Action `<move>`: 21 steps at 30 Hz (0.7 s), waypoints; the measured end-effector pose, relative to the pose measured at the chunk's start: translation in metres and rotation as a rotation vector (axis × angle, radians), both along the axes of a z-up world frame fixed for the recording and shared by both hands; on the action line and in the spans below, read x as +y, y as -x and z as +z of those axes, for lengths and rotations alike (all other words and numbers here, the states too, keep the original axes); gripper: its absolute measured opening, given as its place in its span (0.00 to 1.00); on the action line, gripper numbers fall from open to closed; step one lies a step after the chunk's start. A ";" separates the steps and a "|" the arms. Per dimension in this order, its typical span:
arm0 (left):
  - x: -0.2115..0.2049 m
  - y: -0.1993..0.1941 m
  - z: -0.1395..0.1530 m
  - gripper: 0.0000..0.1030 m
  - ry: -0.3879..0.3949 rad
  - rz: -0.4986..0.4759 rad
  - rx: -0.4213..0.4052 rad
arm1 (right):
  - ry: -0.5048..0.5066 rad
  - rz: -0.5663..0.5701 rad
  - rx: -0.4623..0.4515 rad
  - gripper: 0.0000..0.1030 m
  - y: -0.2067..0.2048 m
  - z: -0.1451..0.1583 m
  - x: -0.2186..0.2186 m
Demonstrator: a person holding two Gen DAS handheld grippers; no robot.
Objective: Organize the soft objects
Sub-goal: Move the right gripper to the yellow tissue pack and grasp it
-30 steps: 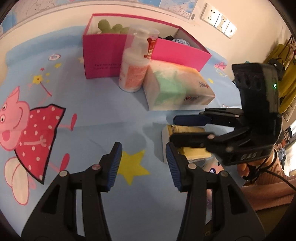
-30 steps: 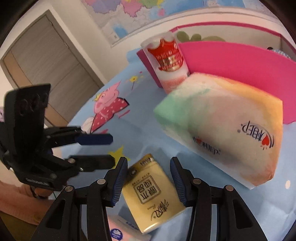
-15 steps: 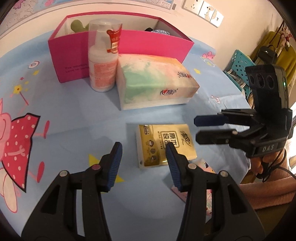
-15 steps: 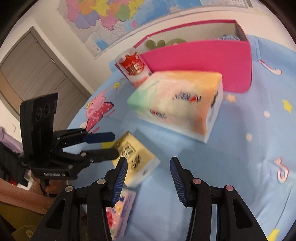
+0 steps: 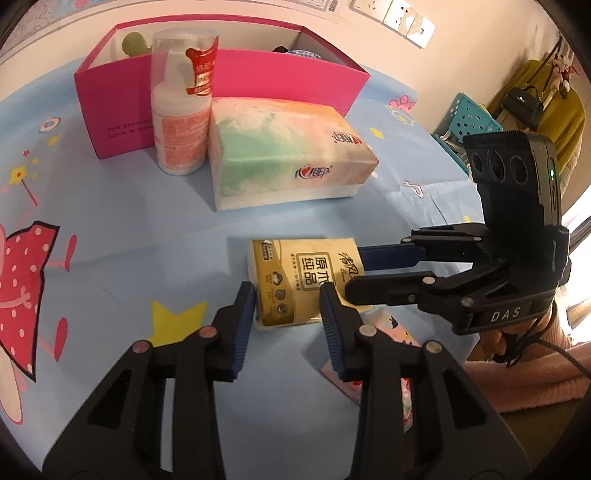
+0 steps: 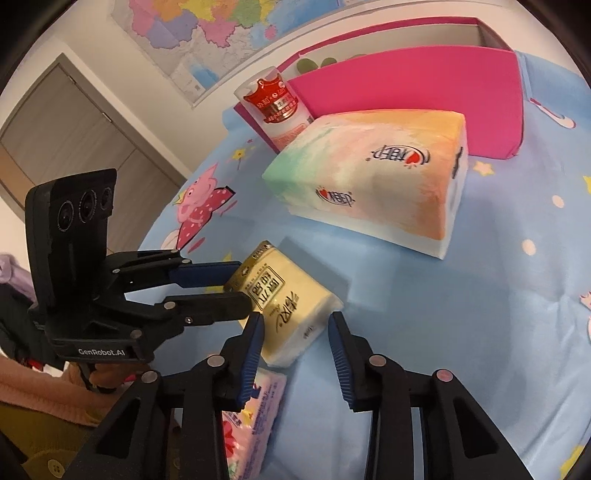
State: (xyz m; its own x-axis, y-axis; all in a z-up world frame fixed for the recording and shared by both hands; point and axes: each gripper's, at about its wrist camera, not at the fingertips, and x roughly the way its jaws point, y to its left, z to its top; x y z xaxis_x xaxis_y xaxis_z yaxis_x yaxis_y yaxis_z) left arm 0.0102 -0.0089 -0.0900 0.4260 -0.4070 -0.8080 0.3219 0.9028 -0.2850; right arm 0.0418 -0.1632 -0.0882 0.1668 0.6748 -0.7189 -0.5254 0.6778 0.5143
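Both claws gape, gripping nothing: the left gripper has its blue pads spread on either side of the near end of the yellow tissue pack, and the right gripper reaches in from the pack's far end, jaws likewise apart.

That pack lies flat on a light blue tablecloth printed with stars and a cartoon pig. Beyond the pack sits the large pastel tissue pack, with a lotion bottle touching its left end and a pink box behind both. Above the box, a map hangs on the wall, and a grey door stands to its left.

A pink tissue packet lies just beside the yellow pack, partly hidden under gripper fingers. Inside the box only a green shape and a scrap of checked cloth peek over the rim; what they are is unclear.
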 end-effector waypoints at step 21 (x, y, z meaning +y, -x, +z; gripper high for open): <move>-0.002 0.001 0.013 0.37 0.020 0.019 -0.012 | 0.011 -0.051 -0.059 0.30 -0.002 0.015 0.000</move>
